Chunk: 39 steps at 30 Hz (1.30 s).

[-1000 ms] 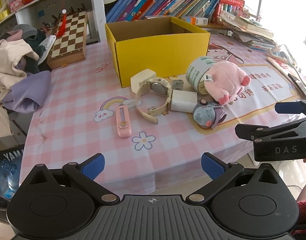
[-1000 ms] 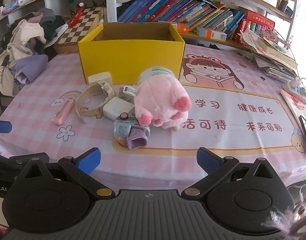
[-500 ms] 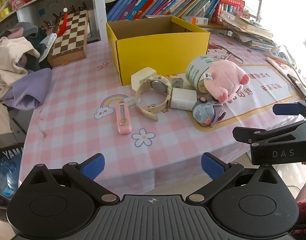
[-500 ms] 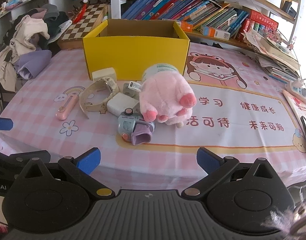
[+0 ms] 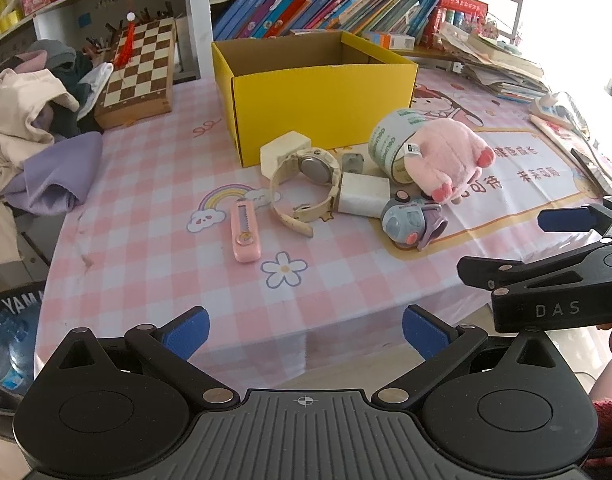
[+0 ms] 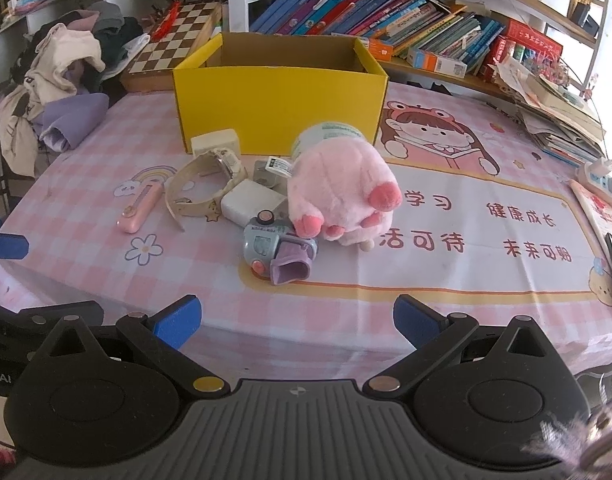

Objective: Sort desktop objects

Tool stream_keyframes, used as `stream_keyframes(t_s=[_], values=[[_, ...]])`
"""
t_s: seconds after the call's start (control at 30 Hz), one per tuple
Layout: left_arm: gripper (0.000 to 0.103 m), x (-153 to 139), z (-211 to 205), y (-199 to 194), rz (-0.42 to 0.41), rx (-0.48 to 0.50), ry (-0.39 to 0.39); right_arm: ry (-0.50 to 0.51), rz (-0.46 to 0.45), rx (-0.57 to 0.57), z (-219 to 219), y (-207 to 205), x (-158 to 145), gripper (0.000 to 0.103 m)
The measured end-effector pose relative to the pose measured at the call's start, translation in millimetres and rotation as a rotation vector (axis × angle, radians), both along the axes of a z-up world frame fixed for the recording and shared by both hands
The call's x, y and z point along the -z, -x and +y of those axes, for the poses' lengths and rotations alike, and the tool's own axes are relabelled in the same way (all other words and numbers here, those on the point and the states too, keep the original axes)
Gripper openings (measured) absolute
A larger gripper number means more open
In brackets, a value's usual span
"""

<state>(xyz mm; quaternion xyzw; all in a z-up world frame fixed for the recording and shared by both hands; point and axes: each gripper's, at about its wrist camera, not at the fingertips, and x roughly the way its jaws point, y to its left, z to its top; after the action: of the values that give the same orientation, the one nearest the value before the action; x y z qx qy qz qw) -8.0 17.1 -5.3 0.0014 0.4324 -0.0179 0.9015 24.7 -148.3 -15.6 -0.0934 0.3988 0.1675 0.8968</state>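
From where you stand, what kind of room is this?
Probably a child's study or bedroom at home: a shelf of books, a cartoon tablecloth, a chessboard and piled clothes.

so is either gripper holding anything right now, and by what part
Nothing is held. The left gripper and right gripper are both open, short of the table's near edge, with the objects lying on the tablecloth.

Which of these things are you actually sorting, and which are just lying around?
For the job: box, plush, tape, watch, pink knife, toy camera, chargers.

Lying about: chessboard, clothes, books, papers.
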Motion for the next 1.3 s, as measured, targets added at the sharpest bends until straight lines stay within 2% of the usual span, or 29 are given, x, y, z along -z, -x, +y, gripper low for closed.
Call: stream_keyframes(t_s=[0.37, 0.6, 0.83, 1.07, 1.3], values=[[0.103, -1, 3, 1, -0.014, -0.004, -0.009, 0.000, -0.020, 0.000, 3, -1, -3, 0.103], [0.103, -9, 12, 0, -0.080, -0.042, 0.008, 0.000, -0.093, 0.024, -2, -3, -12, 0.103], [0.103, -14, 11, -2, -0.127, -0.039, -0.004, -0.015, -0.121, 0.041, -9, -7, -18, 0.103], [0.103, -12, 7, -7, -0.131, -0.015, 0.006, -0.029, -0.134, 0.031, -10, -11, -19, 0.101], [0.102, -7, 12, -15, -0.116, -0.045, 0.023, -0.022, -0.132, 0.018, -7, -24, -17, 0.100]])
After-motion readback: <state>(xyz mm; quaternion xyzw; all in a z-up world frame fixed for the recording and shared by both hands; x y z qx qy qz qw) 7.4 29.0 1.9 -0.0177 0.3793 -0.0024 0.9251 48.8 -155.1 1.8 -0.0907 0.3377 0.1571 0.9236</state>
